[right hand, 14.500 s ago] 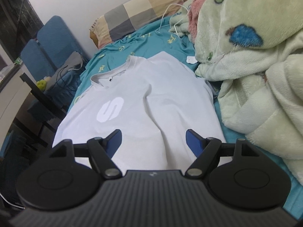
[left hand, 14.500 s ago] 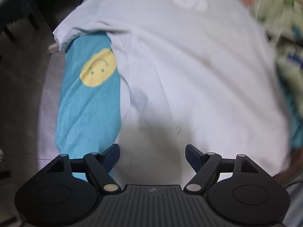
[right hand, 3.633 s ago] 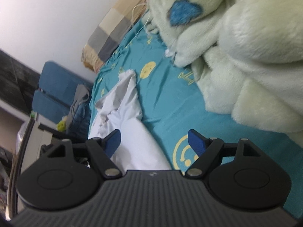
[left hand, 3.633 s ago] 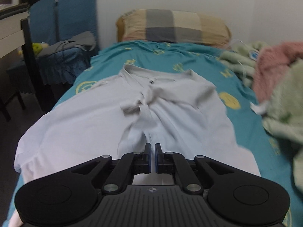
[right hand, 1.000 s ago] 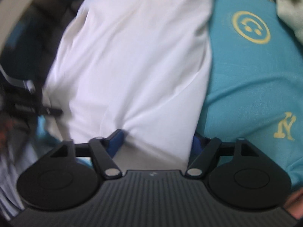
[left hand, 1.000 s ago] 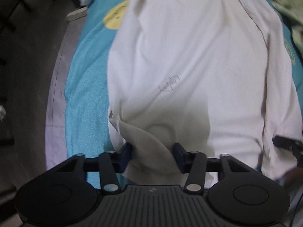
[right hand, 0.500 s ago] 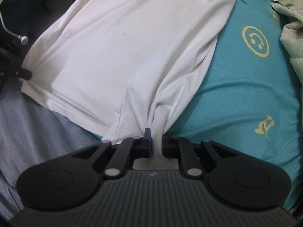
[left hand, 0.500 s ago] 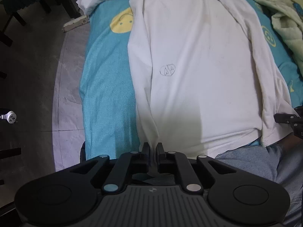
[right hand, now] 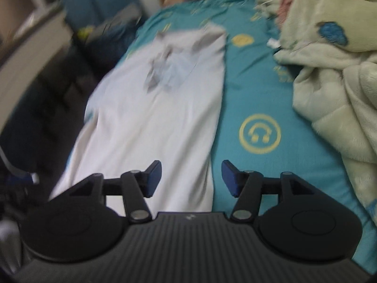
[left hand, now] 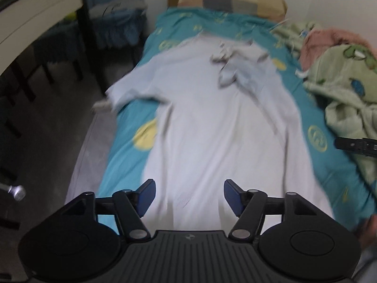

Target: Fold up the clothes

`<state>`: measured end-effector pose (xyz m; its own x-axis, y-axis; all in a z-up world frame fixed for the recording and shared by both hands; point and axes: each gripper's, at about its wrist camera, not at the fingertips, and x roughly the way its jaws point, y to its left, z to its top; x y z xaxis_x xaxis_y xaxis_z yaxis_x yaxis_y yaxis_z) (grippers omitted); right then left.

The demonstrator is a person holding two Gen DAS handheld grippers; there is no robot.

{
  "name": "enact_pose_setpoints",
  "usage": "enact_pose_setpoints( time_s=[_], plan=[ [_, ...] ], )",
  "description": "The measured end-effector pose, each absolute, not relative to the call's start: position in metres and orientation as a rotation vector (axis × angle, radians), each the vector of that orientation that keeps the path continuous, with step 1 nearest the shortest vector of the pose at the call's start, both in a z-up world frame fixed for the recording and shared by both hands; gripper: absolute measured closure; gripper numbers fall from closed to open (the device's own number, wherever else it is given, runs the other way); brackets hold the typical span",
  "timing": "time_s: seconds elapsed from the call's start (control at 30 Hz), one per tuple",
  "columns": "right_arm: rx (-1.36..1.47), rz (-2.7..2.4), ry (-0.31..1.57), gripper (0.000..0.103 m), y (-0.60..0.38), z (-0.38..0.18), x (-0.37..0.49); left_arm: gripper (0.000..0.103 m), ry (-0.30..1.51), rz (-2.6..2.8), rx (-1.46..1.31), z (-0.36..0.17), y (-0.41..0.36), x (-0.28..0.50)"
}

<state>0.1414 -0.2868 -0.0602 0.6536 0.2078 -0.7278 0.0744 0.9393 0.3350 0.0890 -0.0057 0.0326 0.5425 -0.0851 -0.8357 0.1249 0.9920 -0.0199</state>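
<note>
- A white shirt (left hand: 219,127) lies spread lengthwise on a bed (left hand: 122,127) with a teal sheet printed with yellow round motifs.
- The left tongs (left hand: 188,197) are at the near end of the shirt, above its hem. Their blue pads stand wide apart and the jaws are opening. The cloth shows between them from above, but neither pad presses on it.
- The right tongs (right hand: 191,178) are above the shirt's right edge. Their jaws are also opening. The shirt's side seam and a strip of teal sheet show in the gap, and nothing is gripped.
- Ahead of both tongs, at the far end of the shirt, the cloth is bunched into a crumpled grey-shadowed lump near the collar (left hand: 229,66).
- To the left of the left tongs, one sleeve (left hand: 122,92) reaches out to the bed's edge, just above the floor (left hand: 47,141).
- Far ahead of the tongs, a checked pillow (left hand: 226,0) in tan and grey lies at the head of the bed against a pale wall.
- To the right of the right tongs, a heap of pale green blanket (right hand: 334,75) with cartoon patches covers that side of the bed, well apart from the shirt. A pink cloth (left hand: 329,40) sits behind it.
- To the left of the bed stand dark furniture and a blue chair (right hand: 103,7), both blurred.
- In the left wrist view, the tip of the right tongs shows as a black bar at the right edge, over the blanket.
- Both views are smeared by motion, so fine detail on the shirt cannot be made out.
</note>
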Motion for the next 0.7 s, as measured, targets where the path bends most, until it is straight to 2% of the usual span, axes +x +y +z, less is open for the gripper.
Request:
enact_pose_setpoints(
  time_s=[0.1, 0.2, 0.3, 0.37, 0.47, 0.5, 0.53, 0.57, 0.63, 0.7],
  plan=[
    [0.462, 0.030, 0.815, 0.044, -0.302, -0.080, 0.146, 0.034, 0.897, -0.196, 0.023, 0.009, -0.054, 0.118],
    [0.507, 0.028, 0.806, 0.045, -0.314, -0.097, 0.149, 0.035, 0.895, -0.263, -0.014, -0.035, -0.093, 0.156],
    [0.539, -0.034, 0.796, 0.043, -0.331, -0.104, 0.150, 0.040, 0.946, -0.300, -0.051, -0.082, -0.125, 0.194],
    [0.585, -0.056, 0.796, 0.042, -0.342, -0.111, 0.153, 0.048, 0.957, -0.321, -0.066, -0.108, -0.138, 0.215],
    [0.646, -0.042, 0.793, 0.042, -0.350, -0.118, 0.159, 0.049, 0.938, -0.329, -0.107, -0.126, -0.145, 0.230],
    [0.653, -0.039, 0.790, 0.042, -0.350, -0.118, 0.160, 0.052, 0.927, -0.353, -0.126, -0.127, -0.144, 0.232],
    [0.656, -0.036, 0.786, 0.042, -0.350, -0.118, 0.162, 0.063, 0.916, -0.377, -0.144, -0.128, -0.144, 0.234],
    [0.659, -0.034, 0.782, 0.042, -0.350, -0.117, 0.163, 0.068, 0.905, -0.400, -0.163, -0.130, -0.144, 0.236],
    [0.667, -0.030, 0.773, 0.042, -0.350, -0.116, 0.165, 0.074, 0.891, -0.439, -0.189, -0.132, -0.143, 0.239],
    [0.680, -0.030, 0.770, 0.042, -0.351, -0.117, 0.165, 0.093, 0.889, -0.469, -0.201, -0.133, -0.143, 0.241]
  ],
)
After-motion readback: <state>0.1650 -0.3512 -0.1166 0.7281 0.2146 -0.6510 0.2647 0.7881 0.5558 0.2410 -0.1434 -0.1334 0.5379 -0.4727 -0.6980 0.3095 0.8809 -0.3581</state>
